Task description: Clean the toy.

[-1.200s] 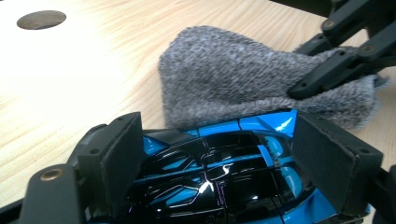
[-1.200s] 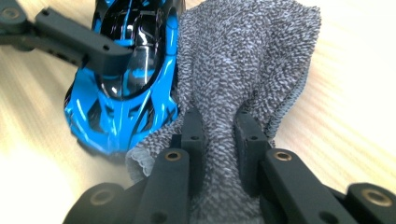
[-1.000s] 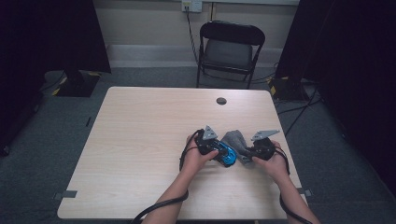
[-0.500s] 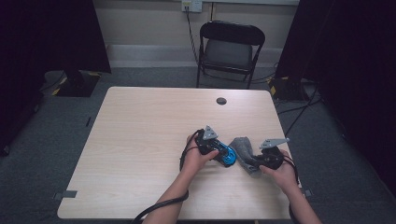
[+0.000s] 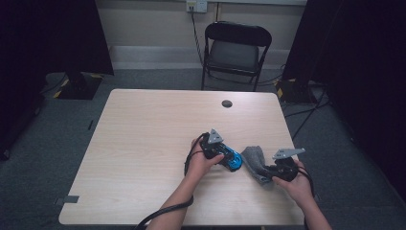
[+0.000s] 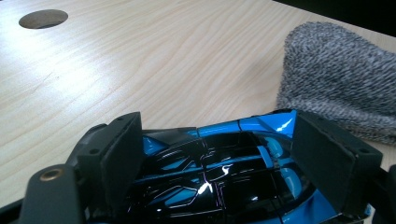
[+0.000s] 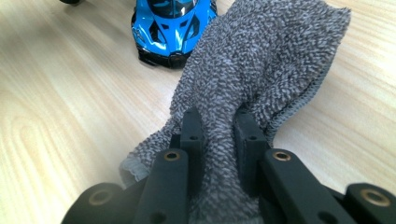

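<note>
Our right tool (image 5: 272, 171), pinching the grey cloth (image 5: 254, 162), has drawn away from our left tool (image 5: 229, 159), clamped around the blue car (image 5: 233, 161) just beside the cloth.

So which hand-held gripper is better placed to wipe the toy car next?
Probably right: the right hand-held gripper pinches the grey knitted cloth, while the left hand-held gripper clamps the blue-and-black toy car.

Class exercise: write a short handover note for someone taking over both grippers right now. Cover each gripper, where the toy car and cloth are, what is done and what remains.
Left gripper: shut on the blue toy car, resting on the table.
Right gripper: shut on the grey cloth, a fold pinched between its jaws.
Cloth lies on the table beside the car's nose, apart from it.
Done: both things gripped.
Left, probably: bring cloth to car, likely to wipe or cover it.
</note>
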`<action>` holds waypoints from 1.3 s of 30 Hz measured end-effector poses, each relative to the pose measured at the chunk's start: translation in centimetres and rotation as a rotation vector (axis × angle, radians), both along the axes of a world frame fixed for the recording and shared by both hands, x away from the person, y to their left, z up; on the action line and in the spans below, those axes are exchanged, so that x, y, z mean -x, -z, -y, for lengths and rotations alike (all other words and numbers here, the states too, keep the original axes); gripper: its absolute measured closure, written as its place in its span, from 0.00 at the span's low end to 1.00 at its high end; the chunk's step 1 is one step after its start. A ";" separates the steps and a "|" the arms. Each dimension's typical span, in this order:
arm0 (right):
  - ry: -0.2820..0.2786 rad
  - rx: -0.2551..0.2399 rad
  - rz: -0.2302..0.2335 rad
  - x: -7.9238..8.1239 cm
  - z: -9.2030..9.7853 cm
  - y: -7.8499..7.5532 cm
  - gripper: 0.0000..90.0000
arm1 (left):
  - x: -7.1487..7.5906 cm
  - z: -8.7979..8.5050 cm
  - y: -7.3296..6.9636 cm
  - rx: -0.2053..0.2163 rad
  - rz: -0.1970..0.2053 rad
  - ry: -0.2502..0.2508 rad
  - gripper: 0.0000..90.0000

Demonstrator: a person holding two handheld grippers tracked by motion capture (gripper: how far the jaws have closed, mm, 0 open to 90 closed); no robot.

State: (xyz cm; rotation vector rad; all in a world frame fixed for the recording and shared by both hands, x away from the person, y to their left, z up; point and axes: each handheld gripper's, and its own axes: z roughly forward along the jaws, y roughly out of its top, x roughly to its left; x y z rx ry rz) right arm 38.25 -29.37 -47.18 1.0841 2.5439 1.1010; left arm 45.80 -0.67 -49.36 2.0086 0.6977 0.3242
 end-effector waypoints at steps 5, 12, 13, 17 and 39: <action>0.012 -0.029 0.003 0.7 0.8 -0.4 0.85 | -0.1 0.0 0.0 0.000 -0.003 -0.001 0.19; 0.031 -0.053 0.018 1.6 2.1 -1.3 0.85 | -0.1 0.0 0.0 -0.001 -0.002 -0.002 0.19; 0.037 -0.057 0.025 1.7 2.3 -1.4 0.85 | -0.1 0.0 0.0 -0.001 -0.002 -0.003 0.19; 0.070 -0.074 0.050 1.4 2.6 -2.0 0.85 | -0.1 0.0 0.0 -0.001 -0.001 -0.003 0.19; 0.065 -0.016 0.107 -7.2 -3.8 -1.9 0.85 | 0.0 0.1 0.0 -0.004 0.003 0.001 0.19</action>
